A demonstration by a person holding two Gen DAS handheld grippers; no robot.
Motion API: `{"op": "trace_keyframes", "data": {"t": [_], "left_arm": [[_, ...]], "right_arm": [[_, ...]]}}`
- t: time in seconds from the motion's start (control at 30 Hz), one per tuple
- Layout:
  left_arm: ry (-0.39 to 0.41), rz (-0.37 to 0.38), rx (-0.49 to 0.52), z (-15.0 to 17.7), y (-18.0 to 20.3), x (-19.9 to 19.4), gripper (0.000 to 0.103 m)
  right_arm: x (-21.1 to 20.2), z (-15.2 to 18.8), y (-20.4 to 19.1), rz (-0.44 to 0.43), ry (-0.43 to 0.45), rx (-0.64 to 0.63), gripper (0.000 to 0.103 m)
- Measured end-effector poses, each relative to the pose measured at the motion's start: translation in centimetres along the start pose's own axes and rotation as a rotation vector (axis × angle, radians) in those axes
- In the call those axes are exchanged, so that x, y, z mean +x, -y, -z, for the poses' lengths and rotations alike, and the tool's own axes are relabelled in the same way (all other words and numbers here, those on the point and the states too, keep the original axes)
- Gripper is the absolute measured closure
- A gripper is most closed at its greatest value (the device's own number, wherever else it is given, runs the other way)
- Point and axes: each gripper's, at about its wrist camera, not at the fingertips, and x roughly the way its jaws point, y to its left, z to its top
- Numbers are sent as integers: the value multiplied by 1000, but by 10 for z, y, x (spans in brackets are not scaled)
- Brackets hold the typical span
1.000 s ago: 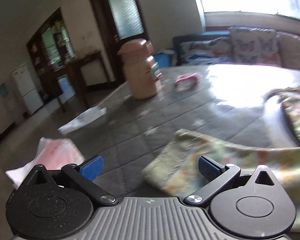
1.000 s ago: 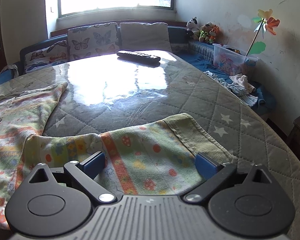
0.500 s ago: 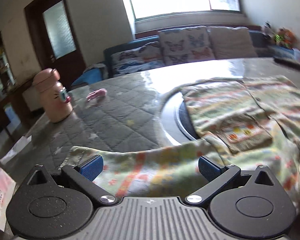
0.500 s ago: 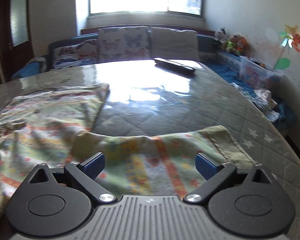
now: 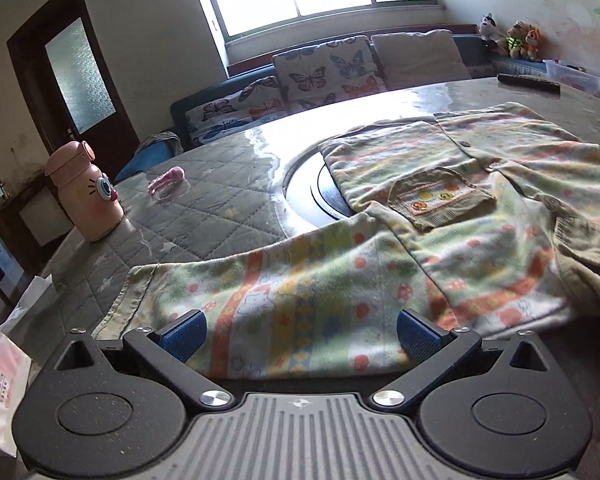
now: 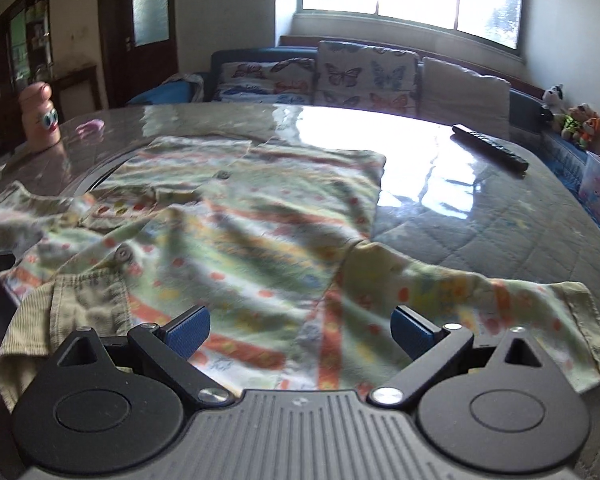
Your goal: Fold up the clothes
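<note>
Shirt (image 5: 440,216) lies spread face up on the worktop (image 5: 204,224) ahead of both our tools, sleeves out to either side, nothing folded yet as far as we can judge. Our left tool (image 5: 300,330) stands apart over one sleeve (image 5: 284,280); our right tool (image 6: 300,330), also apart, hovers over the shirt's body, the other sleeve (image 6: 480,300) to its right. All folds remain.

The shirt (image 5: 440,216) is soft printed cloth with a fuzzy, matt nap; its cuffs and pocket are ribbed corduroy. The table (image 5: 204,224) wears a quilted fabric under a glossy clear cover that mirrors the window. The bottle (image 5: 85,192) is smooth pink plastic. Both grippers have matt black plastic bodies, shiny metal pivot screws and blue ridged pads (image 6: 188,330).
</note>
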Motion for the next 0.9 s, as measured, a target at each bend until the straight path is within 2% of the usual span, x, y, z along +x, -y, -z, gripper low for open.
{"op": "trace_keyframes", "data": {"t": [0.3, 0.5, 0.7, 0.8, 0.87, 0.9], "left_arm": [[-3, 51, 90, -4, 3, -14, 1], [87, 69, 52, -33, 1, -26, 1], [124, 115, 56, -53, 31, -8, 3], [114, 141, 79, -56, 49, 7, 12], [96, 156, 89, -53, 55, 14, 16], [86, 164, 92, -51, 57, 17, 22]], "right_arm": [[-13, 13, -6, -35, -42, -36, 6], [-22, 0, -12, -61, -5, -48, 8], [-21, -13, -31, -127, 22, -70, 20], [-21, -17, -44, -166, 22, -96, 30], [-20, -19, -56, -212, 16, -120, 40], [-20, -19, -61, -232, 11, -132, 42]]}}
